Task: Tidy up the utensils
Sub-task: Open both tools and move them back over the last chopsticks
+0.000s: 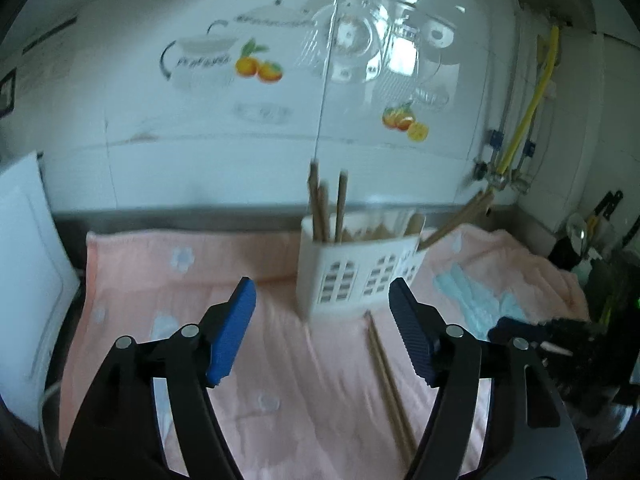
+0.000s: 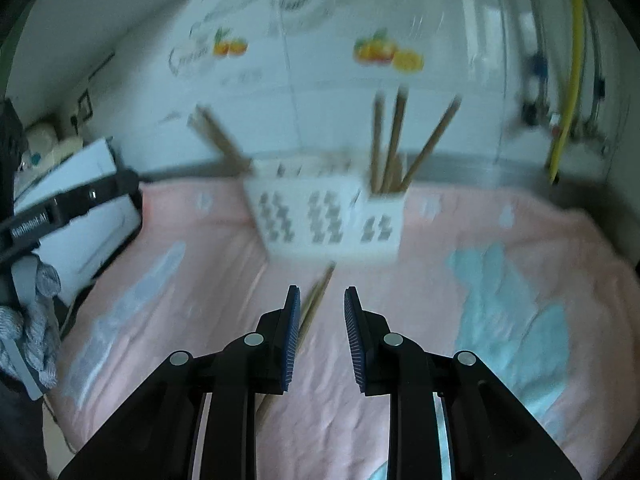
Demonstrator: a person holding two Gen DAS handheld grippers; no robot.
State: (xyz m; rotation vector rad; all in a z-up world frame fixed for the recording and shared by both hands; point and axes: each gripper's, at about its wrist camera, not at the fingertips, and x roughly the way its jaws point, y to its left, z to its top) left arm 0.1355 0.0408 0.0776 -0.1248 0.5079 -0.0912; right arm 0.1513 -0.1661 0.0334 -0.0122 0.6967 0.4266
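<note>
A white utensil holder (image 1: 352,276) (image 2: 328,220) with window-shaped cutouts stands on a pink towel (image 1: 168,280) (image 2: 460,216). Several wooden chopsticks (image 1: 320,208) (image 2: 390,144) stick up out of it, and some lean over one end (image 1: 456,220) (image 2: 220,140). A loose pair of chopsticks (image 1: 386,376) (image 2: 318,296) lies flat on the towel in front of the holder. My left gripper (image 1: 322,288) is open wide above the towel, facing the holder, with nothing between its pads. My right gripper (image 2: 322,292) has a narrow gap between its jaws and holds nothing. The loose pair runs just beside its left finger (image 2: 292,332).
A white board (image 1: 24,280) leans at the towel's left edge. The tiled wall with fruit stickers rises close behind the holder. A yellow hose (image 1: 532,96) and pipes hang at the right, above dark clutter (image 1: 592,236). A knitted grey sleeve (image 2: 28,320) shows at the left of the right wrist view.
</note>
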